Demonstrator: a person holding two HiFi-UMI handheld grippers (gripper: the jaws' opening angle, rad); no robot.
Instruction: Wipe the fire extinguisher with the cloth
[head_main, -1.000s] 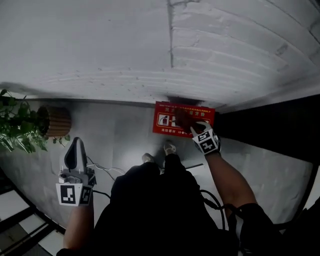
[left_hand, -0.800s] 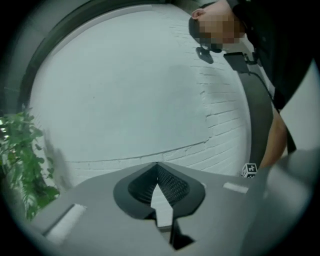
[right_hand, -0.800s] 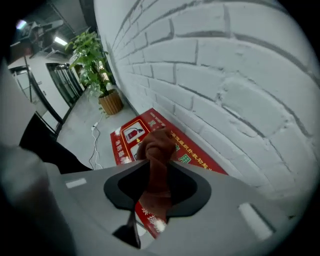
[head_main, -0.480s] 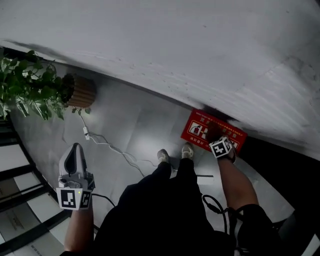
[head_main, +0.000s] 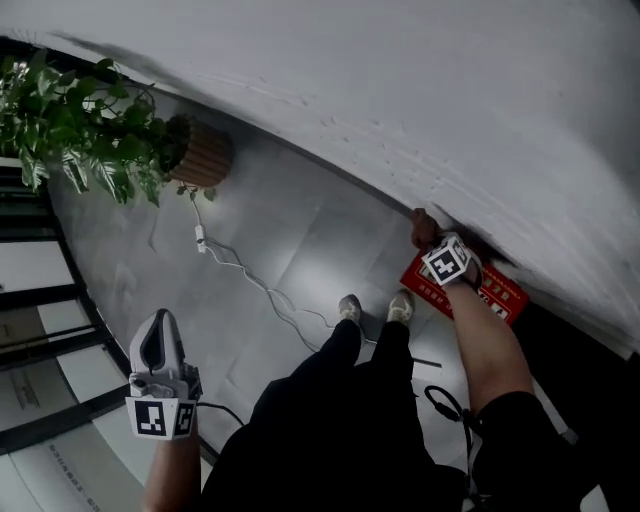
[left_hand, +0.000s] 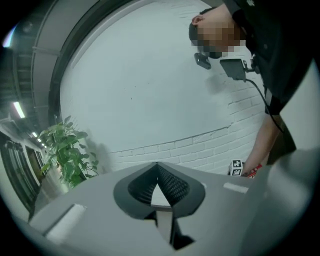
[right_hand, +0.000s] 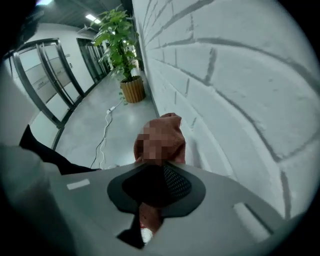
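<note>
At the foot of the white brick wall, my right gripper points steeply down. Its jaws have just been closing and are clamped on a bunched reddish-brown cloth. Just beneath it in the head view lies the red fire extinguisher case, set against the wall's base with white print on its face. I cannot make out the extinguisher itself, or whether the cloth touches the case. My left gripper has its jaws together with nothing in them, held out over the grey floor well apart from the case. The wearer's shoes stand between the two. Farther left, a white cable trails toward a potted plant by the wall.
</note>
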